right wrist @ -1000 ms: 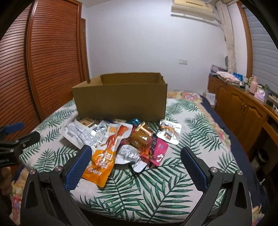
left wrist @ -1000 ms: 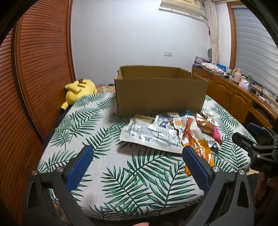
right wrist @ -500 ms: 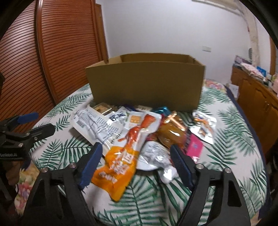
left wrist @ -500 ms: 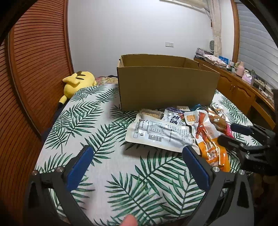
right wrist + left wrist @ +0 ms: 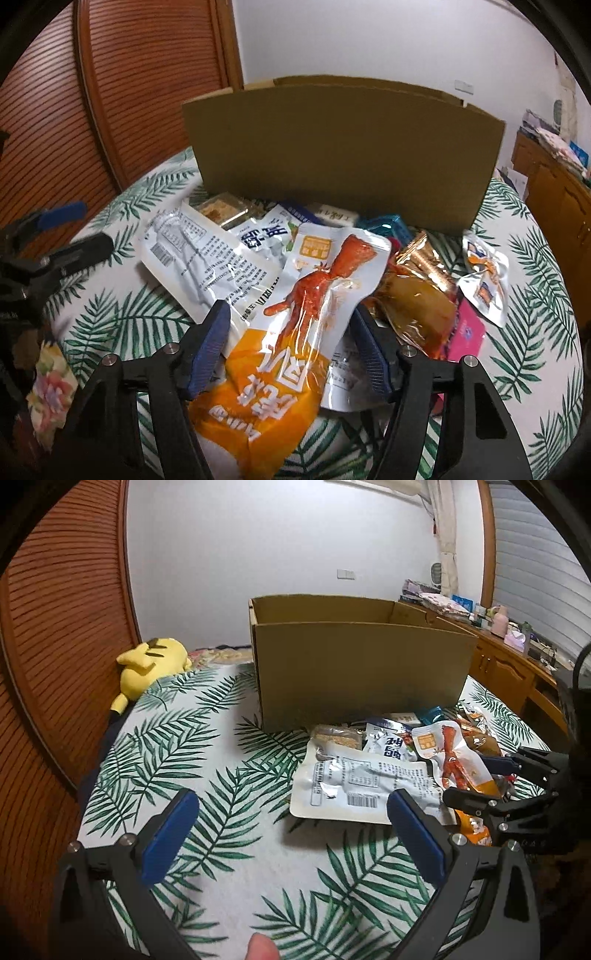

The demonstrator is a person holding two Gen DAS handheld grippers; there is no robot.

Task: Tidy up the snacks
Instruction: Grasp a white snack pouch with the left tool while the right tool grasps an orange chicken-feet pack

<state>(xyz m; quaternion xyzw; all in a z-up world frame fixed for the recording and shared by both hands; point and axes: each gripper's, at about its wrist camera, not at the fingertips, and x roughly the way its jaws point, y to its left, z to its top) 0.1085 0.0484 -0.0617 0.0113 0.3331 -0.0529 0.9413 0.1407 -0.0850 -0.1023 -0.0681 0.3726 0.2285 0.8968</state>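
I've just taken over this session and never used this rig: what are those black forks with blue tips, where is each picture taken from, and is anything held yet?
Those forks are hand-held grippers, one in each of a person's hands, each with its own camera looking along its fingers. The left gripper is open over bare leaf-print cloth. The right gripper has just been closing around the orange snack pouch; whether its pads already press, I cannot tell. More snack packets, like the white packet, lie before an open cardboard box.
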